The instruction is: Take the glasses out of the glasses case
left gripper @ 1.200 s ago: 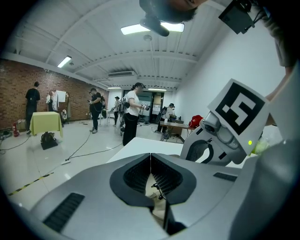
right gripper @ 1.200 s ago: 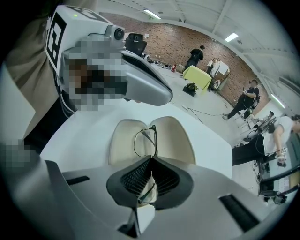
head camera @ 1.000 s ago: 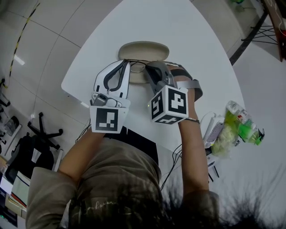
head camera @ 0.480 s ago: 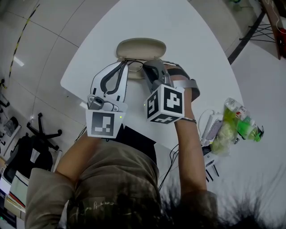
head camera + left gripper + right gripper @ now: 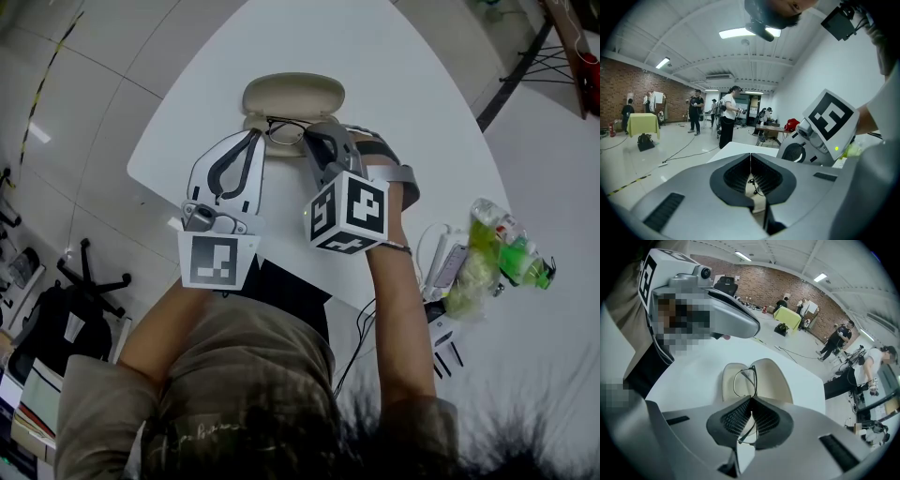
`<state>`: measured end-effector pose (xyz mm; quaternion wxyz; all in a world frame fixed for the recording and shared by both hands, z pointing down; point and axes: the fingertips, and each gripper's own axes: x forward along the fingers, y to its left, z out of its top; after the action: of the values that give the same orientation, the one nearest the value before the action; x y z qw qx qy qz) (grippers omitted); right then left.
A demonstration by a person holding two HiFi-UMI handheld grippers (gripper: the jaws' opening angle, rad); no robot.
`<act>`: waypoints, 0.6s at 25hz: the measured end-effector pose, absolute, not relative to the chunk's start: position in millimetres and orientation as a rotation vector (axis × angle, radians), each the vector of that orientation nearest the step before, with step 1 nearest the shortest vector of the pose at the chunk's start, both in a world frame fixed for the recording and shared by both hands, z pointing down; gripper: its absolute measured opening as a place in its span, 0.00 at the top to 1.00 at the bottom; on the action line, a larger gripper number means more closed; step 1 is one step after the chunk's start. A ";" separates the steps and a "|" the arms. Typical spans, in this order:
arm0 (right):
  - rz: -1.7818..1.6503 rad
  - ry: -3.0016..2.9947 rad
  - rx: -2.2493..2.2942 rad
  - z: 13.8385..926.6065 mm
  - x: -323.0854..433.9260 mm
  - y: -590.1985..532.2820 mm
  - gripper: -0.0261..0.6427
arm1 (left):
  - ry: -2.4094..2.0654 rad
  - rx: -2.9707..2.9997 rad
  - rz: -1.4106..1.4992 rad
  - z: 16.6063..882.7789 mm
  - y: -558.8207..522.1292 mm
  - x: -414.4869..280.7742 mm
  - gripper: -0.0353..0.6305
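A cream glasses case (image 5: pixel 292 94) lies open on the white table (image 5: pixel 394 66), lid hinged back. Black thin-rimmed glasses (image 5: pixel 284 130) stand just over its lower half. My right gripper (image 5: pixel 314 131) is shut on the glasses' frame; in the right gripper view the glasses (image 5: pixel 744 380) rise from between the jaws (image 5: pixel 751 401) in front of the case (image 5: pixel 773 376). My left gripper (image 5: pixel 255 134) sits at the case's left end, jaws shut (image 5: pixel 750 164). A thin dark bit of frame shows behind its tips; whether it is pinched is unclear.
The table's curved near edge runs just under both grippers. To the right, off the table, lie a plastic bag with green bottles (image 5: pixel 497 262) and cables with a power strip (image 5: pixel 448 272). A black chair (image 5: pixel 89 272) stands at the left. Several people (image 5: pixel 727 117) stand far across the room.
The glasses have come up a little out of the case with the right gripper and their lenses show more plainly. The left gripper has stayed at the case's left end.
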<state>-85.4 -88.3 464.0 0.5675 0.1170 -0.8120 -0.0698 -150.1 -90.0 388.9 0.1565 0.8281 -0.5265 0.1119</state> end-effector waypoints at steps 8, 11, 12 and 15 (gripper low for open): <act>-0.161 -1.899 0.289 460.6 -77.6 -93.9 0.93 | -1.521 2.381 0.314 384.7 -91.4 -149.2 0.93; -0.147 -1.898 0.292 459.9 -73.9 -95.1 0.93 | -1.517 2.382 0.323 386.1 -92.8 -147.1 0.93; -0.141 -1.898 0.292 459.9 -72.8 -95.2 0.93 | -1.512 2.379 0.320 386.8 -93.5 -145.4 0.93; -0.139 -1.898 0.282 461.4 -72.4 -94.3 0.93 | -1.501 2.382 0.307 385.6 -94.3 -141.5 0.93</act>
<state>-72.4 -94.3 461.4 0.5718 0.1201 -0.8094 -0.0591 -141.5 -94.3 385.6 0.1540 0.8310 -0.5237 0.1072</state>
